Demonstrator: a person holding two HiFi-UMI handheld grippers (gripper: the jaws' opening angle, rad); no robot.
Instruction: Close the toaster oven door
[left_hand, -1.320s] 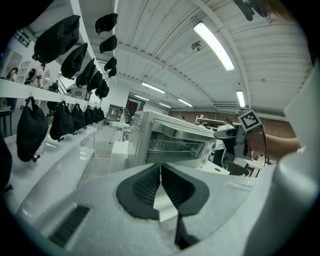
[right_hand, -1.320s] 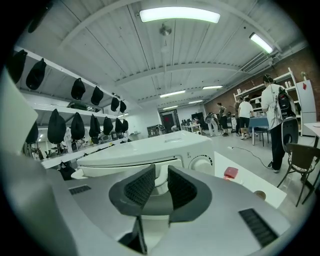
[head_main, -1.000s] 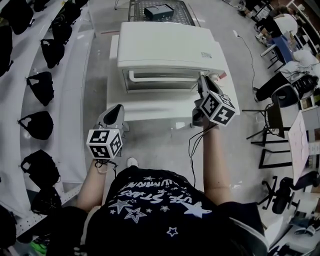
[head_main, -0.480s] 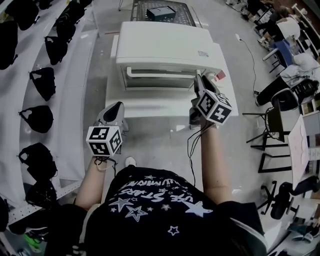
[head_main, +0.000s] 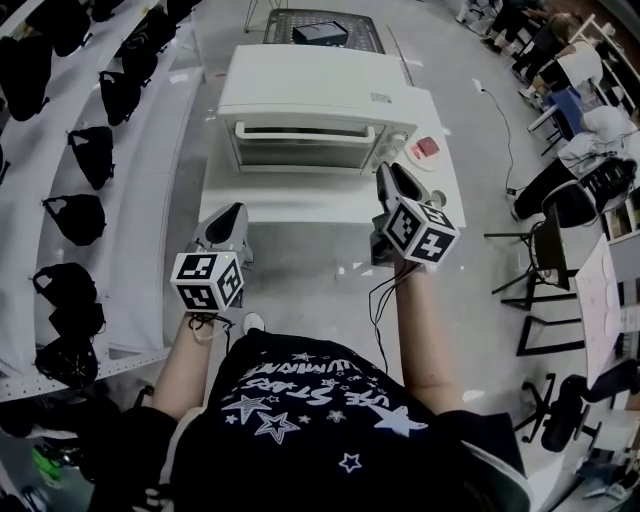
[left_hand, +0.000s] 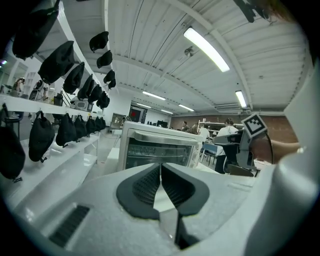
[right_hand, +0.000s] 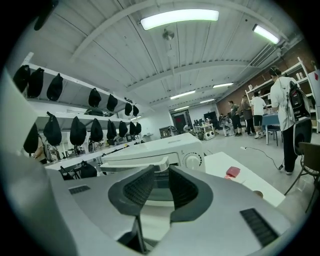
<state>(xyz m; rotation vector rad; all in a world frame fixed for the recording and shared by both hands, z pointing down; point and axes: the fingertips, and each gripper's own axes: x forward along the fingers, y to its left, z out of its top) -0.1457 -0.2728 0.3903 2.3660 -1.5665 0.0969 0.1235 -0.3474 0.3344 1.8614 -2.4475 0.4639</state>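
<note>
The white toaster oven stands at the back of the white table. Its glass door stands upright against the front, with the handle along the top. My right gripper hovers just in front of the oven's right end and touches nothing. Its jaws stand a little apart and empty, and the oven and its knob show beyond them. My left gripper hangs at the table's front left edge. In the left gripper view its pads meet, and the oven is ahead.
A small red object lies on the table right of the oven. Black bags hang along white shelves at the left. A wire cart holding a dark box stands behind the oven. Chairs and people are at the right.
My right gripper has drawn back a little from the oven's front right corner. The head view has tilted, so the oven's front shows more fully. The left gripper has stayed put.
</note>
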